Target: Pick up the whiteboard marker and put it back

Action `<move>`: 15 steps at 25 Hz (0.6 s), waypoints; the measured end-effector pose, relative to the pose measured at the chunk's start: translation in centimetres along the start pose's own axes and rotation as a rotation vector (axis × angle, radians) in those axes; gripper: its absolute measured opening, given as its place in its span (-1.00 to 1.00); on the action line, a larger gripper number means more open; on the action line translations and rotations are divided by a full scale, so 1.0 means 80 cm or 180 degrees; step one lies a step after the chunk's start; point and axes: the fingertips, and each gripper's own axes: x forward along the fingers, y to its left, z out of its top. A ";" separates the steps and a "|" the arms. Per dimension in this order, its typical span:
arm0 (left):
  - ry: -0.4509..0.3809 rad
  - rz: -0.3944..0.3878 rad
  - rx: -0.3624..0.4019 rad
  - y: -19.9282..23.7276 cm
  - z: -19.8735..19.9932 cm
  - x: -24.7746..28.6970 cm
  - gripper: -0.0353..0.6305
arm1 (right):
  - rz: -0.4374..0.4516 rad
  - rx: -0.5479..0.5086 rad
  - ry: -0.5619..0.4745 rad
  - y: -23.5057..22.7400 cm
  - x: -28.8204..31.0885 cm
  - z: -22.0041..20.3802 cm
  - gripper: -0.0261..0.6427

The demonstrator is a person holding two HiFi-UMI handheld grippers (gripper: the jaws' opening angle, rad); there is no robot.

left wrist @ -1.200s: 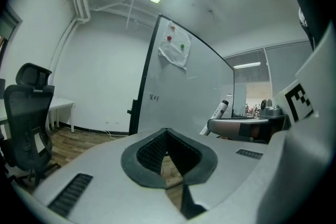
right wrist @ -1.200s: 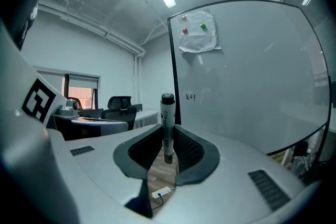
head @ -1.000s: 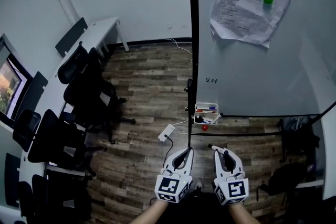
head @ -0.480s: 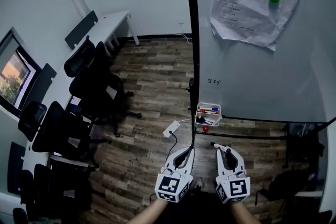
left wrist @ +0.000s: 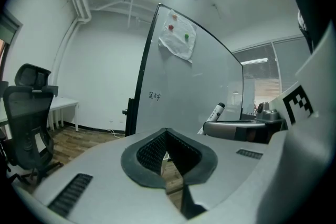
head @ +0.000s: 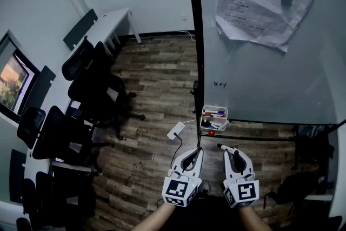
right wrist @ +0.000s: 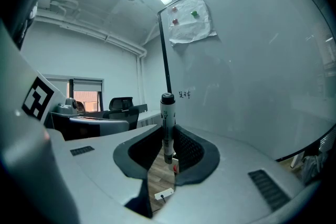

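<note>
From the head view, my left claw (head: pixel 198 152) and my right claw (head: pixel 231 153) sit side by side low in the frame, over the wooden floor (head: pixel 151 89); the whiteboard marker (head: pixel 221 147) lies crosswise at the tip of the right one, its end poking out toward the left claw; ahead of both, the whiteboard (head: pixel 259 73) carries a crumpled sheet of paper (head: pixel 259 2), and a small white tray (head: pixel 214 118) of pens hangs at its lower corner; office chairs (head: pixel 86 94) crowd the left side.

In the left gripper view, my left claw (left wrist: pixel 167 134) has its jaws brought together with nothing between them; the marker (left wrist: pixel 216 112) shows off to the right, sticking up from my other claw, in front of the whiteboard (left wrist: pixel 194 86).

In the right gripper view, my right claw (right wrist: pixel 168 136) is clamped on the marker (right wrist: pixel 167 113), which stands upright between the pads, its dark end on top; the whiteboard (right wrist: pixel 247 71) fills the right side.
</note>
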 end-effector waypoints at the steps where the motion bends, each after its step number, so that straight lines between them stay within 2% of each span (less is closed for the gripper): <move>1: -0.0003 0.0004 -0.0007 0.002 0.001 0.002 -0.88 | 0.0003 -0.0005 0.0004 0.000 0.002 0.001 -0.70; 15: 0.0074 -0.0048 -0.0150 0.032 -0.006 0.029 -0.88 | -0.0076 0.0057 0.0161 -0.005 0.037 -0.010 -0.70</move>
